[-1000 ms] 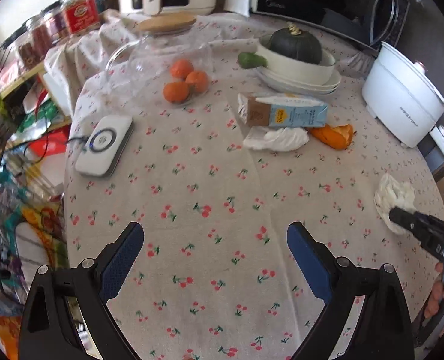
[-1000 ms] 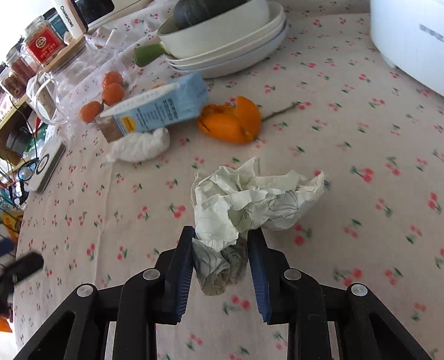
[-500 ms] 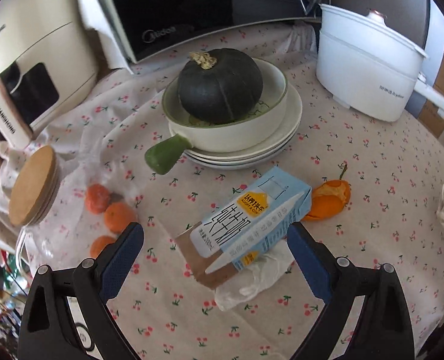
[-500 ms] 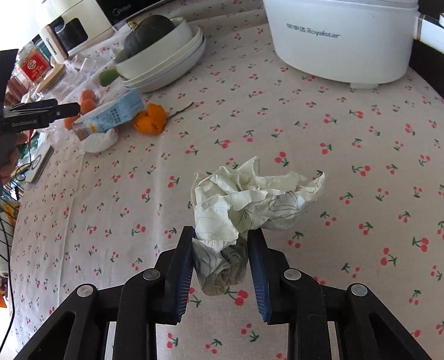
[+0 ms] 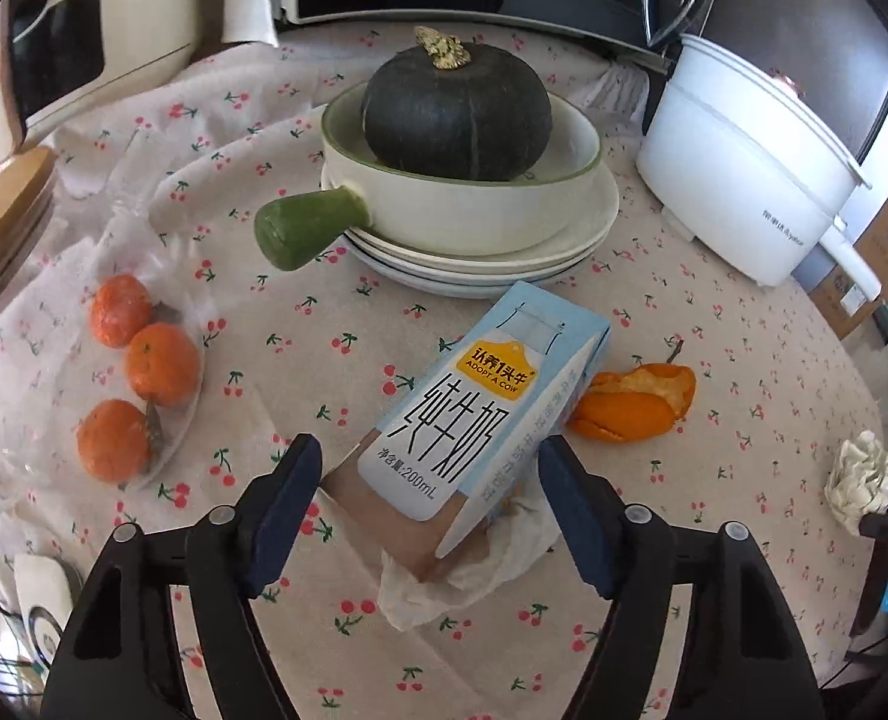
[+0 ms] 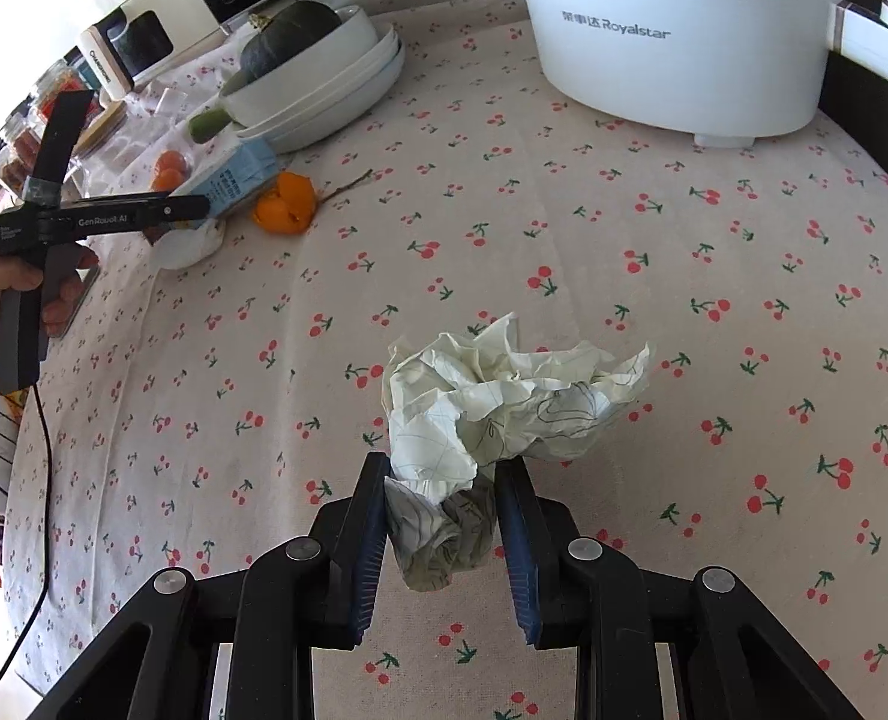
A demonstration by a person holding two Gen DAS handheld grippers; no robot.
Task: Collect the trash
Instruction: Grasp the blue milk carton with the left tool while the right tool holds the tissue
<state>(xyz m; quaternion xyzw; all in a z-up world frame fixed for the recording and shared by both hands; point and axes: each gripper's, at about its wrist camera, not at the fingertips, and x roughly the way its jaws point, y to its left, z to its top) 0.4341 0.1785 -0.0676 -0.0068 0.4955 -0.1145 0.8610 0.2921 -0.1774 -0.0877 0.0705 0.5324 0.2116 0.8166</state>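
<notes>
- The right claw (image 6: 441,531) is squeezed tight on a ball of crumpled paper (image 6: 504,405). Most of the paper puffs out past the tips, so only its bottom end is pinched. It seems lifted off the tablecloth (image 6: 624,252), ready to be carried away.
- The left claw (image 5: 429,504) is spread wide and holds nothing. Its two blue fingers (image 5: 282,504) sit one on each side of the milk carton (image 5: 480,408), so I think the carton is the next trash to grab.
- The carton lies tipped over, right between the fingers. Its near end rests on a white tissue (image 5: 462,582) just under the claw. That tissue may come up with it or slip off.
- An orange peel (image 5: 630,402) lies beyond the right finger, touching the far side of the carton. It is trash too.
- Past the carton is a bowl (image 5: 462,204) with a dark pumpkin (image 5: 456,114). To the left are three small oranges (image 5: 138,384) in a clear bag. These look like food to keep.
</notes>
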